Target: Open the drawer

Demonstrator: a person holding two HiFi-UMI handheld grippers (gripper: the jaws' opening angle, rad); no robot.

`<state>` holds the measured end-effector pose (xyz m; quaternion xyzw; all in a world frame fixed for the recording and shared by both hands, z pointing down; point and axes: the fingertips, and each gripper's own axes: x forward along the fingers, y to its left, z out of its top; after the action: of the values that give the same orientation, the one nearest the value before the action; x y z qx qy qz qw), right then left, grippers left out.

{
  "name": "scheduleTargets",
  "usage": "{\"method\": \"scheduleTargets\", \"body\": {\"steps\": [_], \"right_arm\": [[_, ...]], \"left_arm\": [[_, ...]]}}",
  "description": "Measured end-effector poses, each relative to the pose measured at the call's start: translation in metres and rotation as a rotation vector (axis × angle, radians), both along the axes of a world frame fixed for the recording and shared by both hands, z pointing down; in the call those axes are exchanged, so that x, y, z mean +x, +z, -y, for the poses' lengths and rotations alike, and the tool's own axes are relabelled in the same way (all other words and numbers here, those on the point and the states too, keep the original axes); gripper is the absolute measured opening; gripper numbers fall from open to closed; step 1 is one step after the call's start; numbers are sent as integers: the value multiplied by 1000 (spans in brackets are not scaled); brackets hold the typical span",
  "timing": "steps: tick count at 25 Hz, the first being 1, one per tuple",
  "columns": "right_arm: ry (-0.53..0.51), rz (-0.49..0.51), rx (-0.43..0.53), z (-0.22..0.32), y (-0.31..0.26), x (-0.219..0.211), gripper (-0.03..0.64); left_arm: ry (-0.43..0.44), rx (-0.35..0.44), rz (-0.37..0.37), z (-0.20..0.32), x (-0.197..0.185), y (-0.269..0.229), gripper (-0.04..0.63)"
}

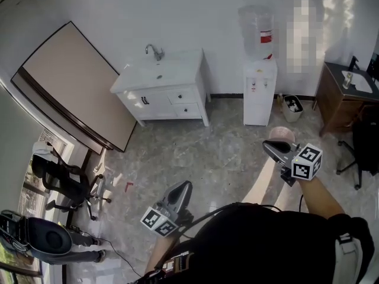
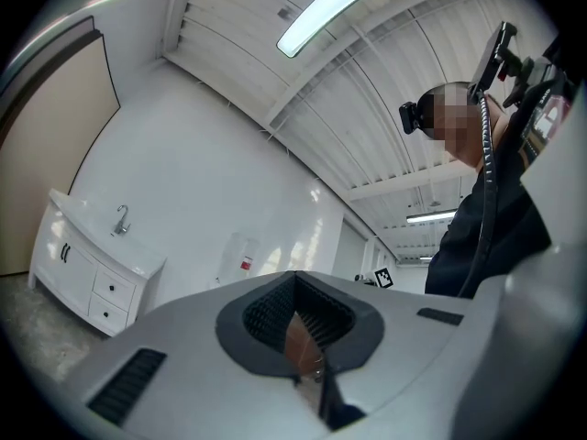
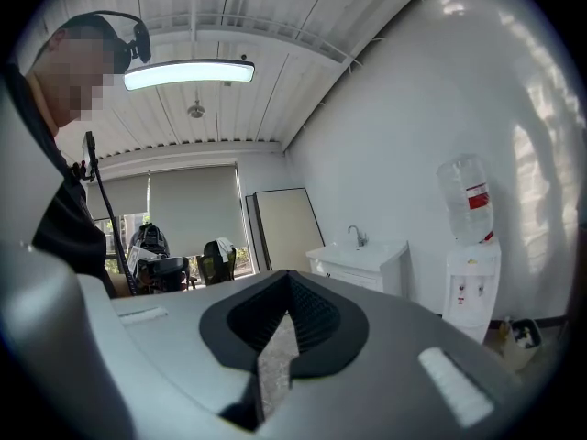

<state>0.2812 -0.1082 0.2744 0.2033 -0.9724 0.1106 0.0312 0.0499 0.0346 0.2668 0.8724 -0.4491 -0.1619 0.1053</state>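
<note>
Drawer (image 1: 183,96) well ahead of left gripper (image 1: 185,186) & right gripper (image 1: 270,147), both w/ jaws together, empty. Ceiling lamp (image 3: 188,74) only in gripper views.

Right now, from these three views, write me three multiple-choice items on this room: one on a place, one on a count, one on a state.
1. In the head view, where does the water dispenser stand relative to the white sink cabinet?
A. to its left
B. to its right
C. on top of it

2. How many drawers does the cabinet's front show?
A. one
B. four
C. two

3. The drawers are:
A. both shut
B. both pulled out
C. taken out and lying on the floor

Key:
1 B, the dispenser shows at the cabinet's right.
2 C, two knobbed fronts sit one above the other.
3 A, both fronts lie flush with the cabinet.
</note>
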Motion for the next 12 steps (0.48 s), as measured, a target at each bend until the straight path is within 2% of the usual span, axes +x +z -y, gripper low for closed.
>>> {"method": "scheduleTargets", "body": {"steps": [6, 12], "right_arm": [[42, -9, 38, 22, -18, -73, -5], [49, -16, 49, 37, -30, -162, -5]], "left_arm": [[55, 30, 7, 34, -78, -10, 0], [69, 55, 10, 56, -170, -26, 0]]}}
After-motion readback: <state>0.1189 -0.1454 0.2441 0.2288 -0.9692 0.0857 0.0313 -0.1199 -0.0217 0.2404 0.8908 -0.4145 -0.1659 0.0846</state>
